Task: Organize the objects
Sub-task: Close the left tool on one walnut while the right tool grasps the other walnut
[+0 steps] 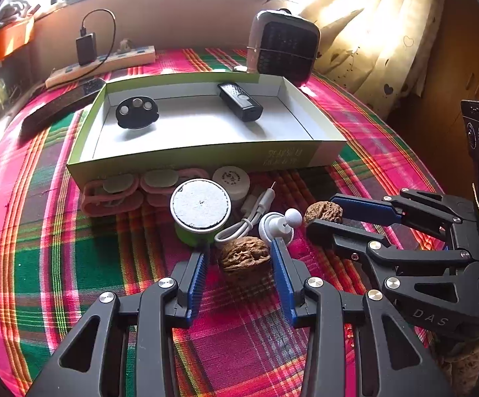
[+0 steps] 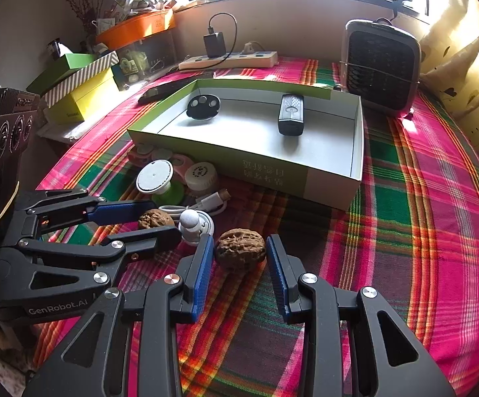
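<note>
Because both wrinkled, hard-shelled brown walnuts are rounded and ridged, either could squirt sideways from flat ribbed blue pads. The right gripper (image 2: 240, 244) looks clenched on the right walnut (image 2: 240, 253), pads touching both flanks. The left gripper (image 1: 239, 251) straddles the left walnut (image 1: 244, 258), a sliver of cloth showing on one side, so I cannot tell whether it grips. Both nuts lie on the soft plaid tablecloth (image 2: 404, 231), near the shallow green-and-white cardboard box (image 1: 206, 155). The looped white cable (image 1: 239, 228) just beyond might snag.
</note>
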`<state>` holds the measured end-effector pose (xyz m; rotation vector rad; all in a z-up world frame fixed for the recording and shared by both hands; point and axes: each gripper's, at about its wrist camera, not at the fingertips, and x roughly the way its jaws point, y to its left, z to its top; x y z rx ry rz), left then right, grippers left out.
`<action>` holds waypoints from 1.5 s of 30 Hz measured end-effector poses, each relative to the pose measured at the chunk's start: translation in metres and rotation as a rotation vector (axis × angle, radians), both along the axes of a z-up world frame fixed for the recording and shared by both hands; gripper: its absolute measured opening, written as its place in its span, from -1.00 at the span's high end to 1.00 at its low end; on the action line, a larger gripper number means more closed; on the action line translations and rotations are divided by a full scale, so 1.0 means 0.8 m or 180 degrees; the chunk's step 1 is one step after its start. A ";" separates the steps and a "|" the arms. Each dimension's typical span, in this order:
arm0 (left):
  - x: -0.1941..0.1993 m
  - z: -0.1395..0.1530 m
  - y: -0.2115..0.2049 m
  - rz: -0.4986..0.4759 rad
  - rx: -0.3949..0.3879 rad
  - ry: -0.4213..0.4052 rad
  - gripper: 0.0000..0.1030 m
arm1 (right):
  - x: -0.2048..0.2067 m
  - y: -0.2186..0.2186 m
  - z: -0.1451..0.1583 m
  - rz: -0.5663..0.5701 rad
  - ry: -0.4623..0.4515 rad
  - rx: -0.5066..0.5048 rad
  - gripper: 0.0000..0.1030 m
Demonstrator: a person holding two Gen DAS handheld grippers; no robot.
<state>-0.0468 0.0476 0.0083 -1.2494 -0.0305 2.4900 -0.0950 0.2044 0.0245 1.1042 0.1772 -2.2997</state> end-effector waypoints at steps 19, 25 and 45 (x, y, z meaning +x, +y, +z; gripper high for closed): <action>0.000 0.000 -0.002 0.0003 0.0025 0.0012 0.43 | -0.006 -0.001 -0.007 -0.0081 -0.0055 0.0056 0.32; 0.000 0.000 -0.002 0.0000 0.0017 0.0018 0.44 | -0.006 -0.001 -0.007 -0.0089 -0.0051 0.0057 0.33; 0.005 0.005 0.001 -0.0092 0.0023 0.0066 0.44 | -0.008 0.007 0.002 -0.0162 -0.0011 0.0008 0.33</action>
